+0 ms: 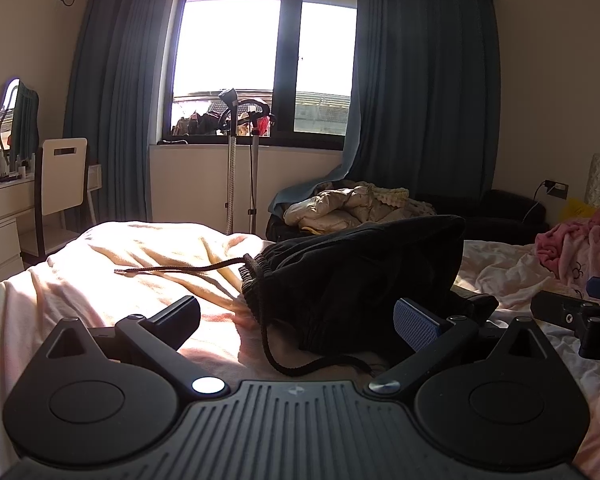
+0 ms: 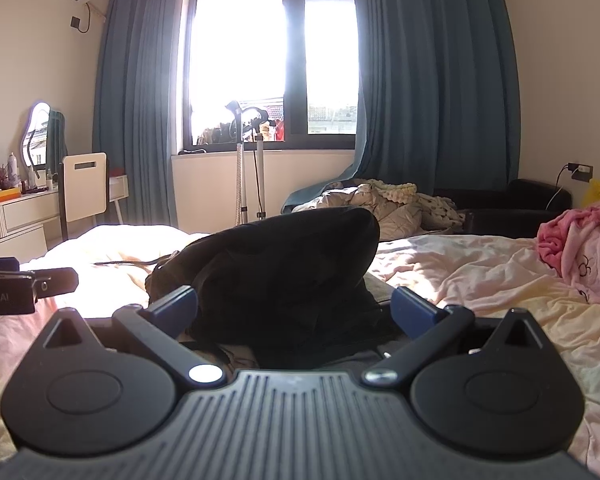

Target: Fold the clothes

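— Where?
— On a bed (image 1: 112,264) with a soft pink sheet, lit by sun. Behind it, a big window (image 1: 260,64) with blue curtains (image 1: 420,92) on both sides. To the left, a white desk (image 2: 16,208) with a mirror (image 2: 38,132) and a white chair (image 2: 85,186). By the wall, a heap of pale bedding (image 1: 348,204). Far right on the bed, a pink blanket (image 2: 580,248).
— And the clothes?
— Black drawstring pants (image 1: 360,276), bunched in a tall lump in the middle of the bed. Stretchy waistband (image 1: 254,288) facing left, cord (image 1: 180,269) trailing left over the sheet. Long way of the lump running left to right.
— The claws?
— Left gripper (image 1: 300,318) low by the waistband, fingers wide apart, gripping nothing. Right gripper (image 2: 294,308) wide apart too, either side of the lump's near edge. Touching the cloth or not? Cannot tell.
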### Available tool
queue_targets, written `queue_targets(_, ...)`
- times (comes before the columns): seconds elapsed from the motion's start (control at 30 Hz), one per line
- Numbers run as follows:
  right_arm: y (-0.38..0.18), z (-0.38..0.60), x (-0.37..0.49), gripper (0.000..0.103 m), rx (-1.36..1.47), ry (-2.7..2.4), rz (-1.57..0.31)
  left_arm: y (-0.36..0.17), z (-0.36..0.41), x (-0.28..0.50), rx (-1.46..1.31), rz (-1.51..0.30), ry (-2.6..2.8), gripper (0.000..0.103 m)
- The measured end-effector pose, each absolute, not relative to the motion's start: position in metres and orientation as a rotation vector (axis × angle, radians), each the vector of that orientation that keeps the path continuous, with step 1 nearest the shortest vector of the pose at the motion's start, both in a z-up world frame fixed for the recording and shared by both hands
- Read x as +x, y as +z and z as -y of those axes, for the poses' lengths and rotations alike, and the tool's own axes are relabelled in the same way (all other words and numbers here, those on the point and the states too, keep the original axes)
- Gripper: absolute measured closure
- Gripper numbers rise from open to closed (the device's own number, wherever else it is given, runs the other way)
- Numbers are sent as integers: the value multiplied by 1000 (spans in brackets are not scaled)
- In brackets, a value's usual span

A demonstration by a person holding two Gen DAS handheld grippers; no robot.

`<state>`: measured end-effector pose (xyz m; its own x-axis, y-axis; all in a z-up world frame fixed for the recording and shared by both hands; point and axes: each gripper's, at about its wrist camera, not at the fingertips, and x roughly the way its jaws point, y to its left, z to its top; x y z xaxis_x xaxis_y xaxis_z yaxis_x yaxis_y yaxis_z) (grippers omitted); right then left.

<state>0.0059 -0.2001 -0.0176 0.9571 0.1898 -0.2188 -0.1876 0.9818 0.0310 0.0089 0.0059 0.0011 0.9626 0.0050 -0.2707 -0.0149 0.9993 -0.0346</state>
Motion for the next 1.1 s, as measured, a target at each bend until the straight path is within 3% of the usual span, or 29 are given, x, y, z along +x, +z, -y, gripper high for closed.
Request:
queue_targets(0.27,-22,205,11,0,7,154,-219,4,1,13,-3,-230,10,0)
queue_targets(0.57,-22,215,15,0,52,140,-229,12,-1,55,-110,-345,-20,0)
queue_targets(0.83,-30,224,27,0,97,129,-275,6,-25,121,-470,-510,-53,0)
queue_targets(1.1,-44,228,49,0,135,111,-307,-37,-74,180,-938,-621,-70,0)
